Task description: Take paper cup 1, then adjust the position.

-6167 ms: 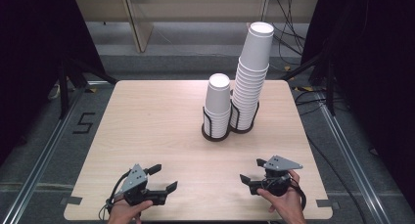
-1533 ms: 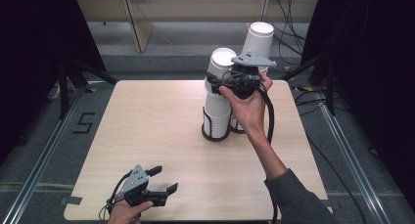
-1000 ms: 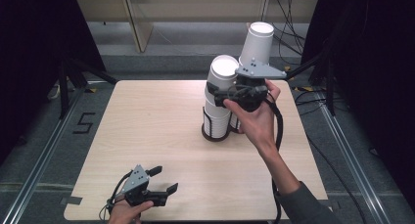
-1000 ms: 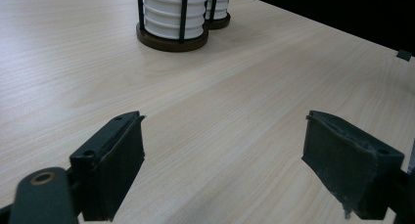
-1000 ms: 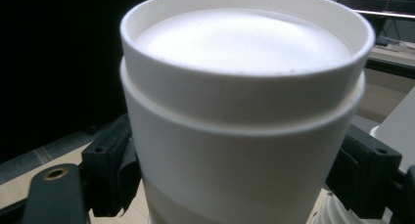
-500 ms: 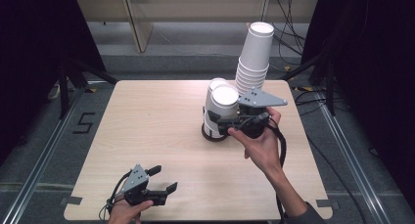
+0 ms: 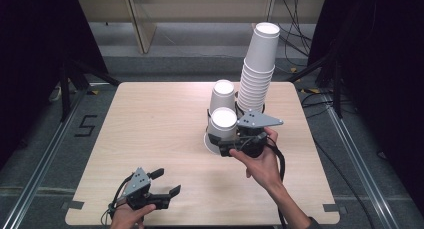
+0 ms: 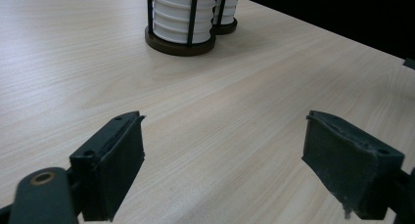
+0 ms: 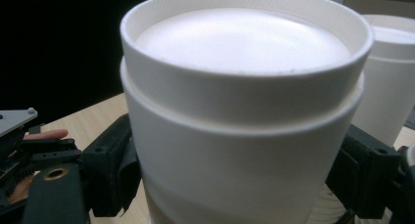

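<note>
Two stacks of upturned white paper cups stand in black wire holders at the back of the wooden table (image 7: 150, 119): a short stack (image 7: 223, 91) and a tall leaning stack (image 7: 257, 69). My right gripper (image 7: 227, 145) is shut on one upturned white cup (image 7: 222, 124) just in front of the short stack, low over the table. In the right gripper view the cup (image 9: 240, 111) sits between both pads (image 9: 115, 165). My left gripper (image 7: 167, 182) rests at the front left, open and with nothing in it. Its view (image 8: 225, 160) looks toward the short stack's holder (image 8: 181, 18).
Bare wood lies across the left half and the front of the table. The table's edges drop to a dark floor with rails and cables. The tall stack (image 9: 391, 82) stands close behind the held cup on the right.
My right gripper has come down and toward the person with the cup, from the top of the short stack to just above the table. The left gripper has stayed put.
</note>
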Demonstrator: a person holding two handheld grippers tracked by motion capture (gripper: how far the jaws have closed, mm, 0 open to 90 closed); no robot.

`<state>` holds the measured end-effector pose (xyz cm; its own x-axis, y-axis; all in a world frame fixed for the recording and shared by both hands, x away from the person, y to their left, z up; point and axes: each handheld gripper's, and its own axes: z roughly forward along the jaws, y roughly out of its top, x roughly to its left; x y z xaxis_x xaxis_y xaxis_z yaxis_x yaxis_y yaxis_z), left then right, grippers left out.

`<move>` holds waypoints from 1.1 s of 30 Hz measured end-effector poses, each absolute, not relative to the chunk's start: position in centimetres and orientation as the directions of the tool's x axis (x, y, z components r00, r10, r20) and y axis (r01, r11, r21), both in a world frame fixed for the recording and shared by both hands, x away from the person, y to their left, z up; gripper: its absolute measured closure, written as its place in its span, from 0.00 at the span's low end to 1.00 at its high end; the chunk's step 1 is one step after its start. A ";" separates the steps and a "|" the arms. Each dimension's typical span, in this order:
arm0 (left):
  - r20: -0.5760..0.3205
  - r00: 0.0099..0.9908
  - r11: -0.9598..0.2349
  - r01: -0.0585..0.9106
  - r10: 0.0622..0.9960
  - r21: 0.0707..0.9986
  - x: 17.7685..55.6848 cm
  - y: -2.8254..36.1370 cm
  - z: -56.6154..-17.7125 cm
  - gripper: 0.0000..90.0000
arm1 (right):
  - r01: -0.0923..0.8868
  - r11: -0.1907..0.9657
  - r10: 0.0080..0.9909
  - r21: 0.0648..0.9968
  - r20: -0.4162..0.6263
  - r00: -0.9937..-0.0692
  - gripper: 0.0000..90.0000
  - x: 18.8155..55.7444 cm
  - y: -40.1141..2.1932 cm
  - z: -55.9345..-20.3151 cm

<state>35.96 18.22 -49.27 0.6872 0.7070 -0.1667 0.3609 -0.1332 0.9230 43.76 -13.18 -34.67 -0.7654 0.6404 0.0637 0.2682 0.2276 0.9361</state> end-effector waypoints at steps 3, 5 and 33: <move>-0.172 0.689 -0.127 0.360 0.704 0.924 36.0 18.1 -49.3 0.16 | 0.268 0.231 0.635 0.936 0.064 -0.770 0.21 43.8 -13.2 -35.4; -0.163 0.688 -0.141 0.363 0.708 0.921 35.9 18.1 -49.2 0.16 | 0.266 0.231 0.630 0.936 0.064 -0.774 0.21 43.8 -13.2 -35.9; -0.156 0.703 -0.148 0.352 0.693 0.924 36.1 17.6 -49.2 0.16 | 0.334 0.275 0.592 0.902 0.115 -0.798 0.21 42.8 -12.8 -41.1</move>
